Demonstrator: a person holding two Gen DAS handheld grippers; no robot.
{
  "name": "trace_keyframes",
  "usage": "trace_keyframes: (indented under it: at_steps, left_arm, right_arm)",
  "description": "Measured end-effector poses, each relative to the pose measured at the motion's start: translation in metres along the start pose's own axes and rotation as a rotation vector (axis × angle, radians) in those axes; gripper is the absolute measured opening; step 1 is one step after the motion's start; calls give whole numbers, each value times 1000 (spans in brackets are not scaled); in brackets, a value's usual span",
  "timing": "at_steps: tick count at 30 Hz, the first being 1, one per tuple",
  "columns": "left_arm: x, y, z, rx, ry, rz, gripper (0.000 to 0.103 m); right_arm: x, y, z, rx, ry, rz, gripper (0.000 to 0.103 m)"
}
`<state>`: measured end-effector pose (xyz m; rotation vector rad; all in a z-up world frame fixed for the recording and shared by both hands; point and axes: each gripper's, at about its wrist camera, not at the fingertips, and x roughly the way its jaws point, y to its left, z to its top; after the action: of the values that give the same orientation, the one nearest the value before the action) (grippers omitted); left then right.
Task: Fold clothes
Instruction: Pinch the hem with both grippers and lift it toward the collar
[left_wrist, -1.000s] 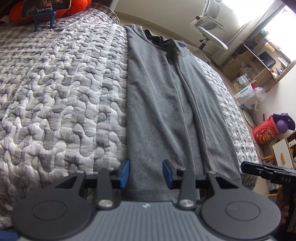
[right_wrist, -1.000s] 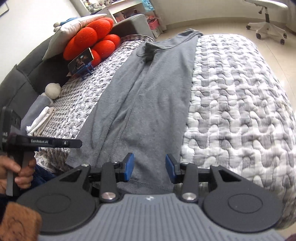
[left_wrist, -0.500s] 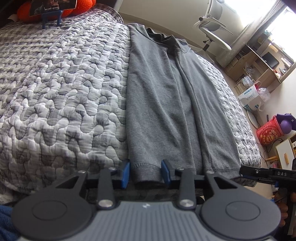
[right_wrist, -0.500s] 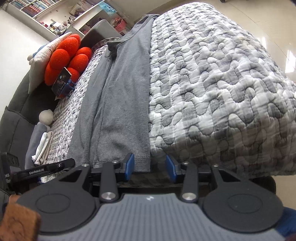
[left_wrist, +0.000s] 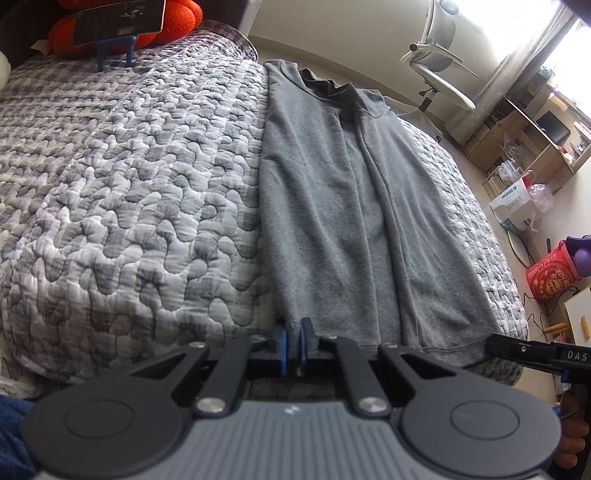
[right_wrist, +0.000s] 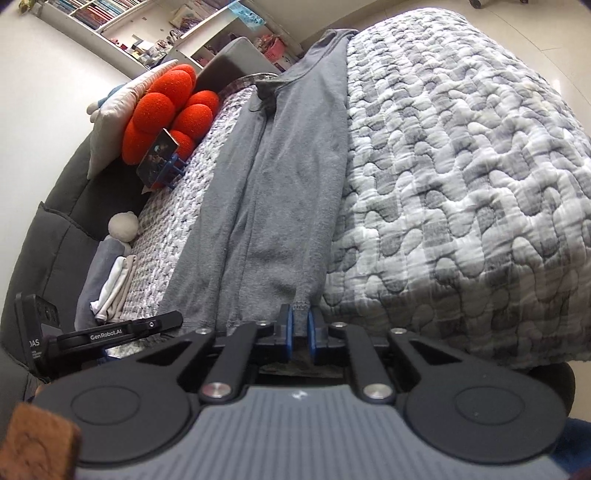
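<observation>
Lying lengthwise down the bed is a long grey knit garment with a dark collar (left_wrist: 354, 206), both of its long sides folded in toward the middle so it's making a narrow strip on the grey-and-white quilted bedspread (left_wrist: 129, 192). The collar end is sitting at the far side, and the stitched hem is hanging right at the near edge of the bed.

The left hand-held gripper (left_wrist: 291, 345) is closing its jaws on the hem at the garment's left corner, with the blue pads (left_wrist: 282, 347) nearly together and the fabric bunching between them. The right hand-held gripper (right_wrist: 300, 334) is doing the same at the opposite hem corner, jaws closing with the hem edge pinched between its blue pads (right_wrist: 289, 338). Each one is showing up in the other's camera, hanging just off the edge of the bed.

Up by the head of the bed, a bumpy orange plush cushion (right_wrist: 166, 110) is leaning against a white pillow (right_wrist: 118, 110), with a phone propped on a small blue stand (right_wrist: 159, 158) just in front of it. A white office chair (left_wrist: 439, 70) is standing on the floor past the far end.
</observation>
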<state>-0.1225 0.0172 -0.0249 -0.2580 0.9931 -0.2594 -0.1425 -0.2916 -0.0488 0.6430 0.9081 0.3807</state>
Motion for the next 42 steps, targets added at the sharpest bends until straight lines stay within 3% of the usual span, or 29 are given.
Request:
trace_keyframes:
  at_steps: [8,15,28,37,42]
  left_arm:
    - [-11,-3,38,-63,-4,-77,6]
    - [-15,-10,93,-59,-71,-73,6]
    - [-19,-23,181,-73,-175,-68,6]
    - [20,-27,254,-102,-200,-56,6]
    - [63,-24,297,-118,-179,-53,6]
  right_arm:
    - [-21,10,21,21,-141,141,12]
    - [-24,18,65,24,-237,159,12]
    - [-4,34,150,3,-307,158,12]
    - [26,33,225,-4,-334,138,11]
    - [57,17,267,26,-311,123,11]
